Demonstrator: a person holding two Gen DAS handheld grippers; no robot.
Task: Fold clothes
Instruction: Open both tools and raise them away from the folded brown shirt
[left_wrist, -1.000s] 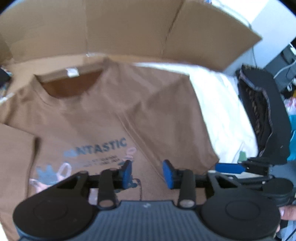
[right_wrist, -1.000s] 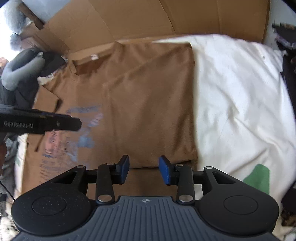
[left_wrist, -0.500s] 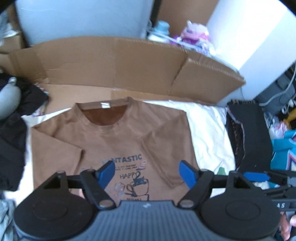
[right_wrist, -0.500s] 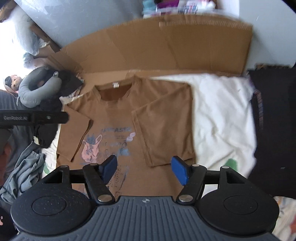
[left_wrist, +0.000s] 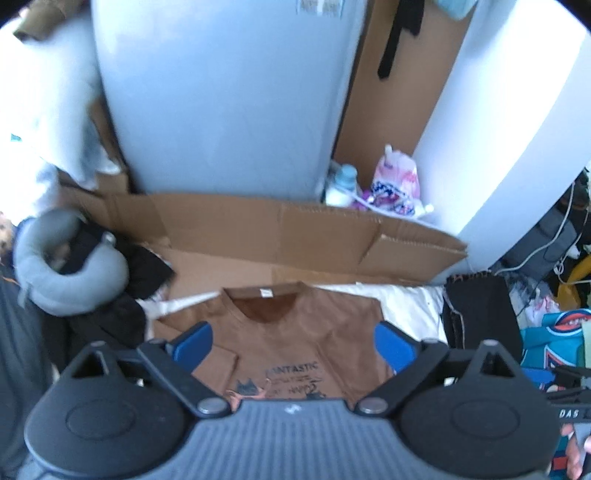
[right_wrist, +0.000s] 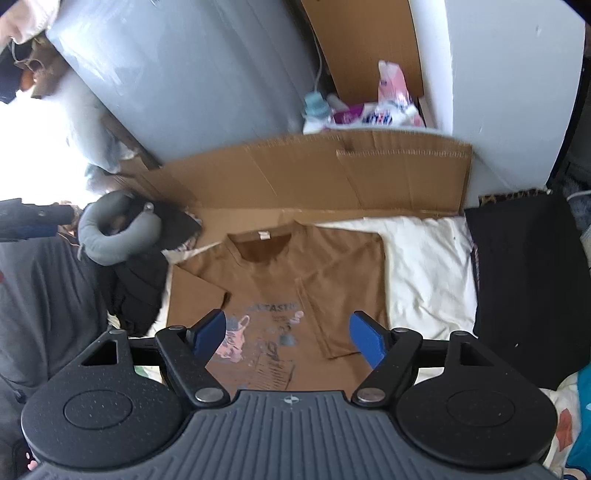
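So far you've folded only the brown T-shirt's (right_wrist: 280, 273) 3-o'clock side inward; both jaws, just opened wide, hold nothing.

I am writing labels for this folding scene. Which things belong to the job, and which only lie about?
Job:
- brown T-shirt, one side folded in
- left gripper, open, empty
- right gripper, open, empty

Lying about:
- grey neck pillow
- flattened cardboard box
- cream sheet
- black garment

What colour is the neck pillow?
Grey. The neck pillow shows best in the right wrist view.
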